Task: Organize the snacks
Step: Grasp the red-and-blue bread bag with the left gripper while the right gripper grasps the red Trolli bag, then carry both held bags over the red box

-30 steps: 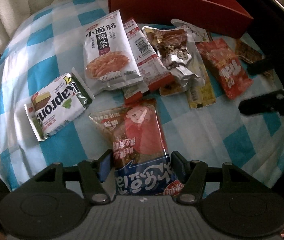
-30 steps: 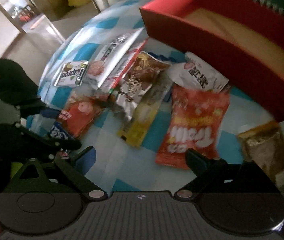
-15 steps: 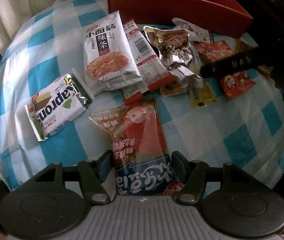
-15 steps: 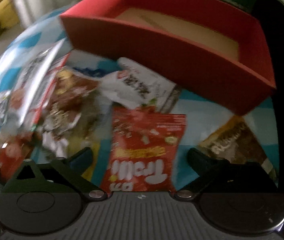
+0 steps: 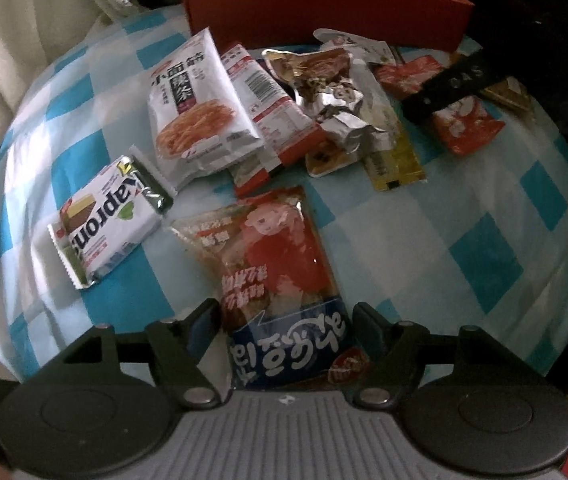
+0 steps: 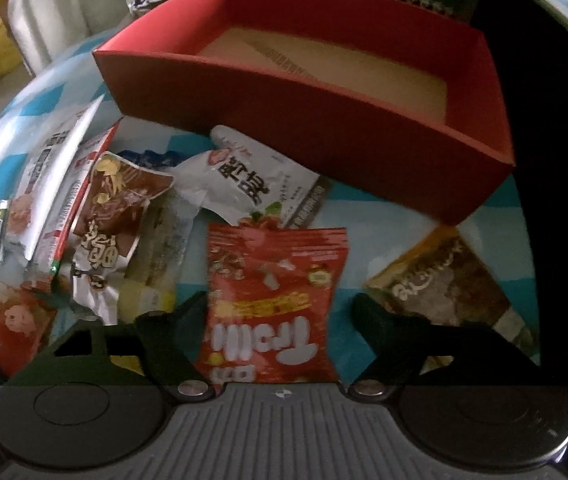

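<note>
Several snack packets lie on a blue-and-white checked cloth in front of a red box (image 6: 324, 128), which holds no snacks. My left gripper (image 5: 284, 320) is open, its fingers on either side of the near end of a red-and-blue packet (image 5: 279, 272) that lies flat on the cloth. My right gripper (image 6: 279, 312) is open, its fingers on either side of a red Trolli bag (image 6: 271, 300), which also shows in the left wrist view (image 5: 464, 124) under the right gripper's dark finger (image 5: 452, 88).
In the left wrist view lie a white Napron wafer pack (image 5: 103, 224), a white noodle-snack bag (image 5: 199, 108), a red-and-white packet (image 5: 271, 108), a foil brown packet (image 5: 328, 88) and a yellow sachet (image 5: 396, 160). A white packet (image 6: 251, 180) and brown packet (image 6: 444, 280) lie beside the Trolli bag.
My right gripper has swung right and forward until it straddles the Trolli bag in front of the red box. My left gripper has stayed around the red-and-blue packet.
</note>
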The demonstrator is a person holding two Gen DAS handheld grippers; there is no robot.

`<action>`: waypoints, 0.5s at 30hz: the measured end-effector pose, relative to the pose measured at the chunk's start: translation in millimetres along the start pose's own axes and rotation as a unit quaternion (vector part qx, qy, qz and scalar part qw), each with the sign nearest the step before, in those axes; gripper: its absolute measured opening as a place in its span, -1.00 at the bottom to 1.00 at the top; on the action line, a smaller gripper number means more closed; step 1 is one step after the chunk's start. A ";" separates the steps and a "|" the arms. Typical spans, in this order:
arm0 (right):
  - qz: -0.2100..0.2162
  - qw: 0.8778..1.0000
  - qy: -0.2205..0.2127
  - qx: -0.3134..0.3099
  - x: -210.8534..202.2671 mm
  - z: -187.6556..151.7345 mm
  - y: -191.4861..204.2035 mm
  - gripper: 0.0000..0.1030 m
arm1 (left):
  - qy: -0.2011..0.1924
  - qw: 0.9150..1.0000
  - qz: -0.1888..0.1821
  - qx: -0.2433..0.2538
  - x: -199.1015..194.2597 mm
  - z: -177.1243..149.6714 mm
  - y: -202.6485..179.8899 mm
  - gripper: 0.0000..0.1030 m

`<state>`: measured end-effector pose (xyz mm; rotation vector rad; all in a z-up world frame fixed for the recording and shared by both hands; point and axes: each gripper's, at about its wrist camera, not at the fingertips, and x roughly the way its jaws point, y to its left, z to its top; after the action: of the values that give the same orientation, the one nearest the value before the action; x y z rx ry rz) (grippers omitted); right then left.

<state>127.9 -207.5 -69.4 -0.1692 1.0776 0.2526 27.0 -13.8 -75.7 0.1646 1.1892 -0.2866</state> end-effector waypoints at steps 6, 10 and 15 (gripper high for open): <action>0.015 1.000 0.004 0.025 -14.8 -12.2 -11.9 0.23 | 0.002 0.999 -0.004 -0.042 -5.0 1.6 12.4 0.01; 0.018 0.999 -0.010 0.039 -34.5 -27.6 -12.2 0.23 | 0.002 0.998 -0.006 -0.056 -9.2 4.5 18.3 -0.04; 0.034 0.997 -0.027 0.064 -54.7 -49.0 -10.1 0.23 | -0.028 0.998 -0.010 -0.051 -23.1 6.0 20.8 -0.06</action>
<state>64.8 -236.5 -43.5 -0.0102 1.0438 0.2465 30.8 7.5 -52.5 0.0552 1.1486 -0.2454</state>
